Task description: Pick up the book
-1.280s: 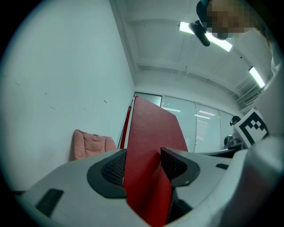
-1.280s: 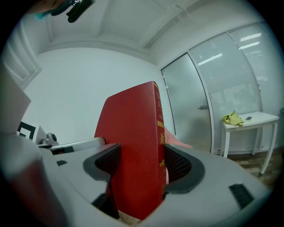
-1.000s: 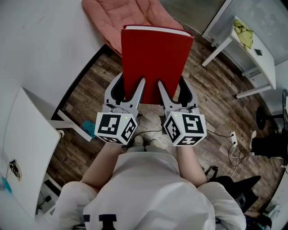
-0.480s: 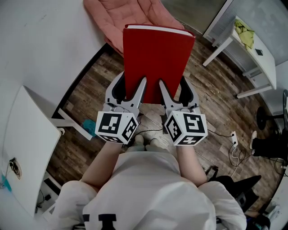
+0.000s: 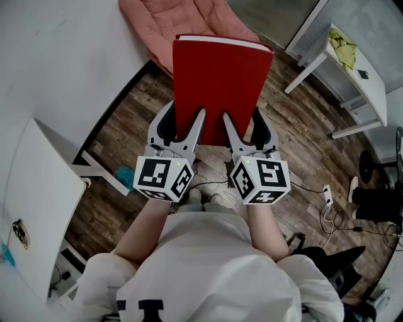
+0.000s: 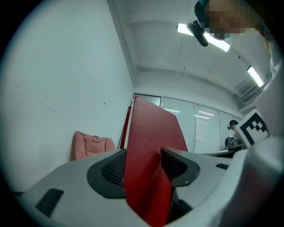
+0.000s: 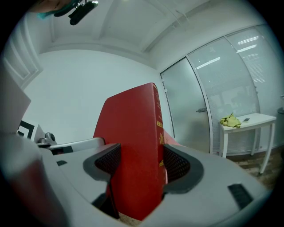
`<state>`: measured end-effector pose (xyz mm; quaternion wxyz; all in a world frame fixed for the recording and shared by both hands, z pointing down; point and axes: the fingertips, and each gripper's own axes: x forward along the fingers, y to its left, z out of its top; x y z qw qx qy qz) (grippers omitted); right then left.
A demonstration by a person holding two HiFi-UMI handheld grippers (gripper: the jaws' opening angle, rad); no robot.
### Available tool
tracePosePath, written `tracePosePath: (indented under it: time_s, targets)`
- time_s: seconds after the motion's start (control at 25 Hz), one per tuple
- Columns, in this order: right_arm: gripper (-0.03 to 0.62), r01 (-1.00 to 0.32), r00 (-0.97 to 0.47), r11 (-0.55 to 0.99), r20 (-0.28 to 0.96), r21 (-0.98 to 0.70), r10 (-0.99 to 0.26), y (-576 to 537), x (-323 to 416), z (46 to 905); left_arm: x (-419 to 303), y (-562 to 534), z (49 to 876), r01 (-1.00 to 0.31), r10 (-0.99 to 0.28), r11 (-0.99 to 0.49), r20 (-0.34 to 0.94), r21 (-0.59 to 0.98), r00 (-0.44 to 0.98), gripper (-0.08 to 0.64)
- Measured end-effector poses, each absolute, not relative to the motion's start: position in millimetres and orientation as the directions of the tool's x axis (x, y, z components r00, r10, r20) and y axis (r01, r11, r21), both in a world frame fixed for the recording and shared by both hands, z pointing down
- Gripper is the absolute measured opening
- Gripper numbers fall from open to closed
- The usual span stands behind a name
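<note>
Seen from my head, the stiff red hardcover book (image 5: 220, 82) is aloft, my left gripper (image 5: 179, 124) and right gripper (image 5: 245, 126) pinching its lower edge; in each gripper view the jaws are clamped narrowly on its smooth, probably slippery covers.

This looks like an office or lab workroom rather than a home. Plain white walls meet a wood-plank floor (image 5: 126, 144), and one side is closed off by tall glass partitions (image 7: 230, 88) with a frosted door (image 7: 184, 111). Long strip lights (image 6: 254, 76) run across the ceiling. A white table (image 5: 362, 85) stands by the glass, another white tabletop (image 5: 38, 207) near the wall. A power strip (image 5: 327, 192) with trailing cables lies on the floor, and a pink cushioned seat (image 5: 170, 19) sits against the wall.
</note>
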<state>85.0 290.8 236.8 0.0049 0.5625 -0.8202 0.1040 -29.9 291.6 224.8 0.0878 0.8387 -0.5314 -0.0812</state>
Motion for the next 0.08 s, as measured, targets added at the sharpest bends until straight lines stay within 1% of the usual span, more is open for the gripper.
tracePosePath:
  time_s: [0.08]
  targets:
    - [0.316,-0.924,-0.367,0.345,0.125,-0.166,-0.922,291.8,83.8,237.5,-31.2,292.5,225.4,-0.877,-0.905,-0.42,-0.043,0.233,0.422,0.23]
